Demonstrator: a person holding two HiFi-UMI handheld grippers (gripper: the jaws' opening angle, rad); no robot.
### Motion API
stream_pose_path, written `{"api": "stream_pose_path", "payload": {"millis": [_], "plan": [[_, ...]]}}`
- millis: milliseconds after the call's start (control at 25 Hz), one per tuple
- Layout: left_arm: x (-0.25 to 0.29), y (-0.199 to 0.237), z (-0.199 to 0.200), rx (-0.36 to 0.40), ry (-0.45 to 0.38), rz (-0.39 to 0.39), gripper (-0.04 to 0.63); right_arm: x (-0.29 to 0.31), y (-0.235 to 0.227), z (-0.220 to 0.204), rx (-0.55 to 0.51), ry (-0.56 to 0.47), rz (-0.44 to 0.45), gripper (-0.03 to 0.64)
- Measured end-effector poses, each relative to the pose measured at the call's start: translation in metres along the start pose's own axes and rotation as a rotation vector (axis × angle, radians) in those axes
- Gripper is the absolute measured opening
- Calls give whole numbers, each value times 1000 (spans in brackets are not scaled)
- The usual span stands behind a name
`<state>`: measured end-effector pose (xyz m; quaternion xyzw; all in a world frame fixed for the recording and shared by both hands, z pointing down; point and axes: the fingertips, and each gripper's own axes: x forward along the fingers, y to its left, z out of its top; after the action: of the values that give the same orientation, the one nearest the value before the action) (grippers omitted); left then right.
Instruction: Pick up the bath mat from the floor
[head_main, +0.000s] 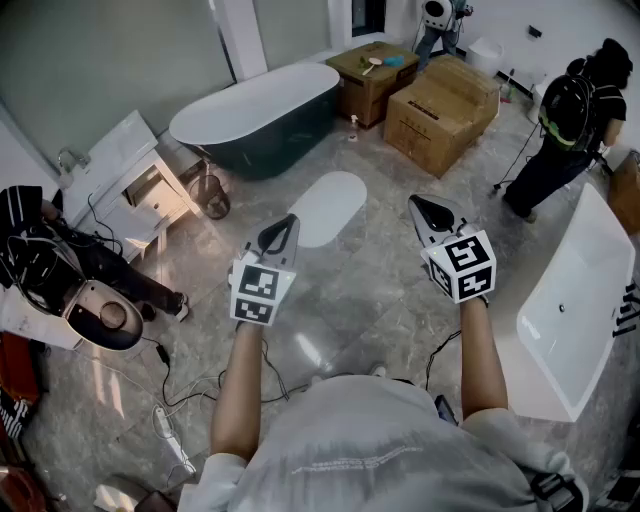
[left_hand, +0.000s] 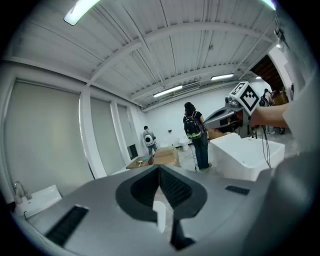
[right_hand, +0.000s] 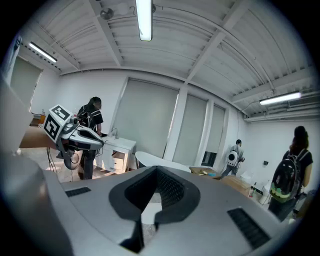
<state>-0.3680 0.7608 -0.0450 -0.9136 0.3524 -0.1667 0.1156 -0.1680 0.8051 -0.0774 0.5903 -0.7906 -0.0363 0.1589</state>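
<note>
The bath mat (head_main: 328, 205) is laid flat on the floor (head_main: 385, 295), just beside the dark bathtub (head_main: 255, 125). The left gripper (head_main: 284, 228) and right gripper (head_main: 421, 209) are held above it, jaws pressed together, empty.

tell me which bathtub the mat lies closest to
The dark-sided bathtub at the back; the mat lies just before it. The all-white bathtub stands far right.
</note>
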Motion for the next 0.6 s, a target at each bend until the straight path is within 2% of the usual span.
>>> {"api": "stream_pose_path", "payload": {"millis": [200,360,600], "plan": [[9,-4,2,6,-1,-2,17,1,-10,-6,8,-6,3,14],[16,-8,5,3,4,-3,17,0,-15,-7,52,-23,45,14],[30,-23,9,-2,24,16,17,-5,-36,-17,13,-10,63,14]]}}
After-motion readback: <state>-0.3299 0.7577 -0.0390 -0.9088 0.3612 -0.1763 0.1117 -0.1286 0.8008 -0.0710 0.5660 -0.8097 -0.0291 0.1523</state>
